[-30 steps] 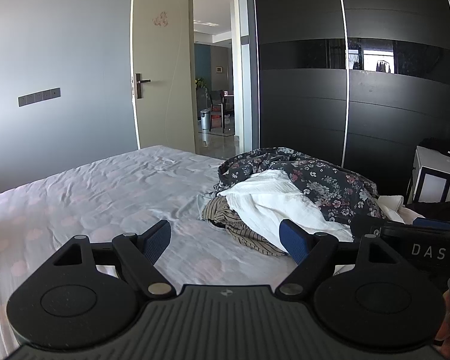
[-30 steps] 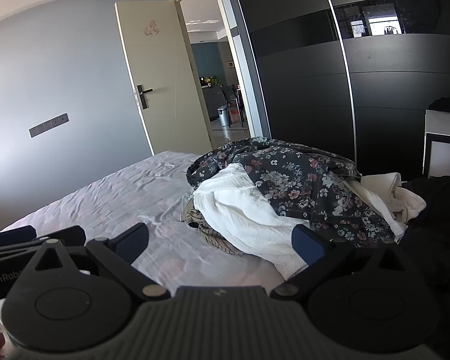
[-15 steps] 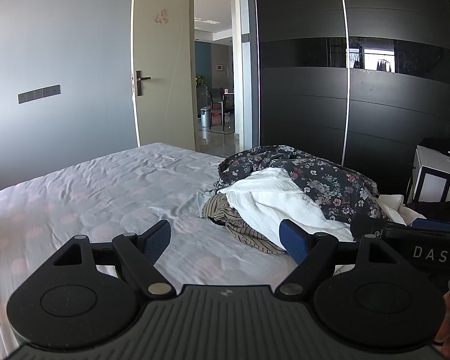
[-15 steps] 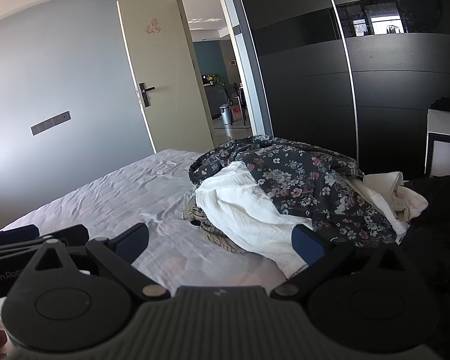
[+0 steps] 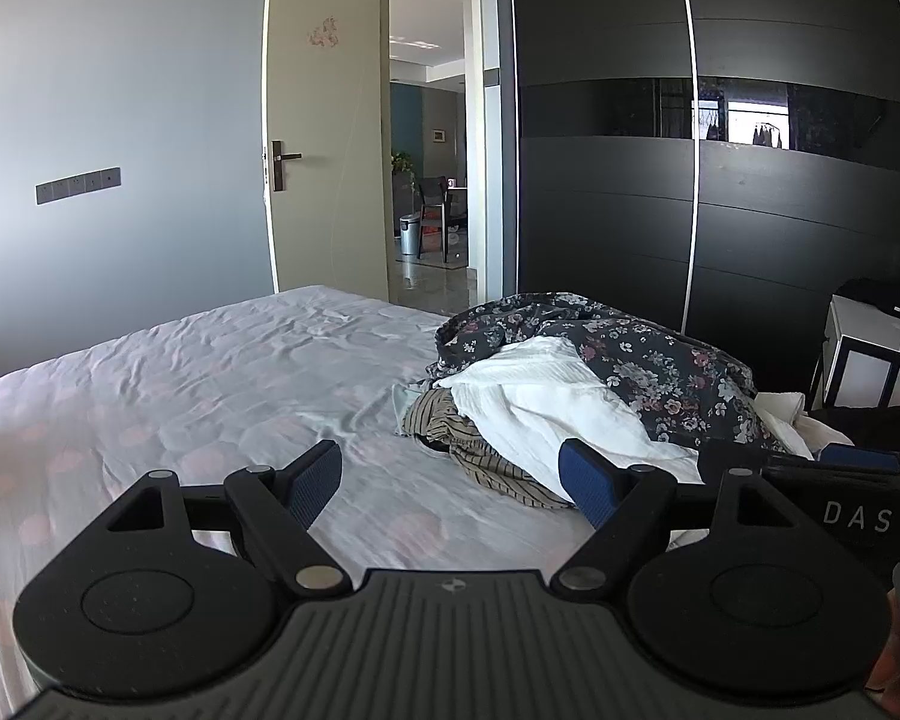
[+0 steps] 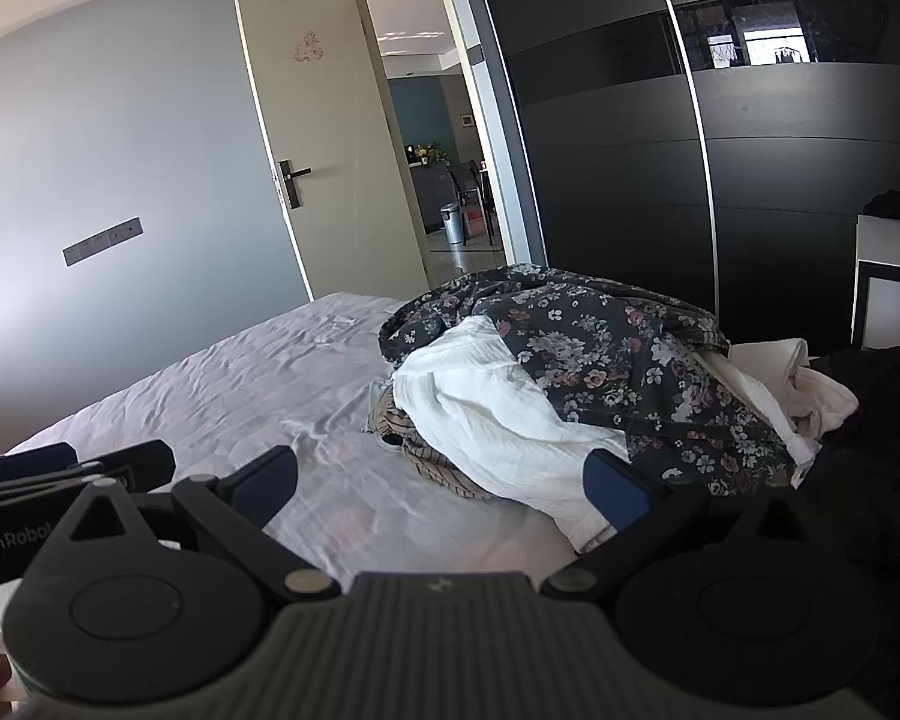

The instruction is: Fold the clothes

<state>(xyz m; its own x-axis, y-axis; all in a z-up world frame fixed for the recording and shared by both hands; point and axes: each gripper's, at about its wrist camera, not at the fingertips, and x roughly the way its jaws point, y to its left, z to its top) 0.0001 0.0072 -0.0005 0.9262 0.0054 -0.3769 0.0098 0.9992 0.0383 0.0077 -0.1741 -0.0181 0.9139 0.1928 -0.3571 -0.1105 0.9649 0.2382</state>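
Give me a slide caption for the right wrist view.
Open right claw hovers over the bed, facing an unfolded pile: floral garment draped over white garment.

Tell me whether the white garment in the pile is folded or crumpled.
Crumpled, not folded. The white garment lies bunched in loose wrinkles, partly under the floral garment and over a striped one, on the bed.
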